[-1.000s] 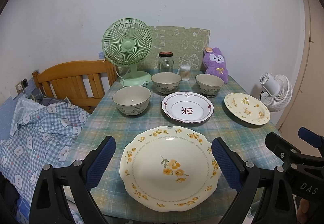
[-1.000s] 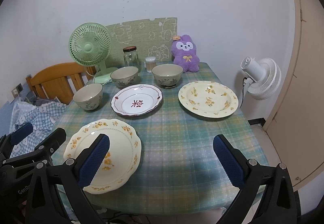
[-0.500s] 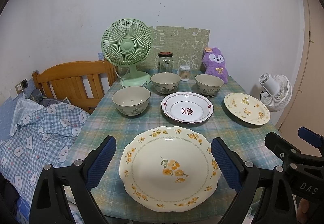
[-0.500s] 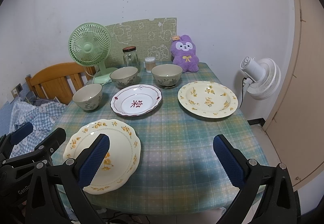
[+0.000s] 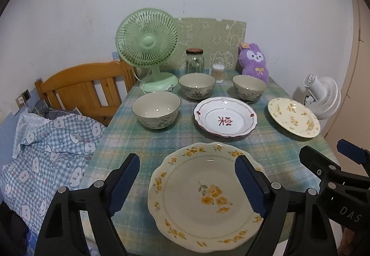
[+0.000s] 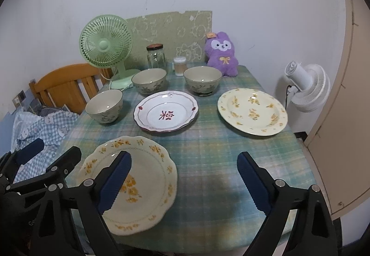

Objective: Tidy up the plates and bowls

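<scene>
**A:** What does my left camera show?

**B:** My left claw hangs low over the near yellow-flower plate, and it is wide open. One finger is past the plate's left edge and the other is over its right rim. I can't tell if it touches. This view shows the blue checked cloth big on the left, and my right claw peeks in from the right side.

**A:** And my right camera?

**B:** My right claw is wide open too, with bare tablecloth between its fingers. Only its left finger crosses that near plate. Here I see more of the other flower plate, the white plate with red marks and the white fan. Three bowls sit behind: and. My left claw is at the left edge, tipped inward.
</scene>
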